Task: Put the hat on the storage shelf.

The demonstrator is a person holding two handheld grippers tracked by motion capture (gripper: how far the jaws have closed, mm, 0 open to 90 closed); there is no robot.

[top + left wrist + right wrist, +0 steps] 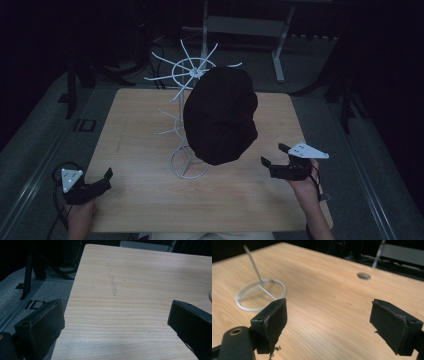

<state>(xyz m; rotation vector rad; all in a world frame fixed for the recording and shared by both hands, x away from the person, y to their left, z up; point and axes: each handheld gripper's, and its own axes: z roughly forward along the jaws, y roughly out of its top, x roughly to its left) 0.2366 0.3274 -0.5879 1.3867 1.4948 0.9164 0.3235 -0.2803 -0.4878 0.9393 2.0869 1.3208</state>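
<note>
Dim room, pale wood table (pixel 145 210). At 8 o'clock, left gripper (pixel 102 181) low over bare wood, jaws spread, nothing between. Centre: white wire rack (pixel 186 95) upright on its ring base — black cap (pixel 221 116) hung on it. At 4 o'clock, right gripper (pixel 274 155) — jaws wide apart, empty, near the cap, not touching.

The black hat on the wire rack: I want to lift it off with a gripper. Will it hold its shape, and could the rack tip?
The black hat sags unevenly, so it is probably soft and would fold when pinched. The white wire rack looks thin and tall on a small ring base, so it is likely light and may tip if the hat snags.
</note>
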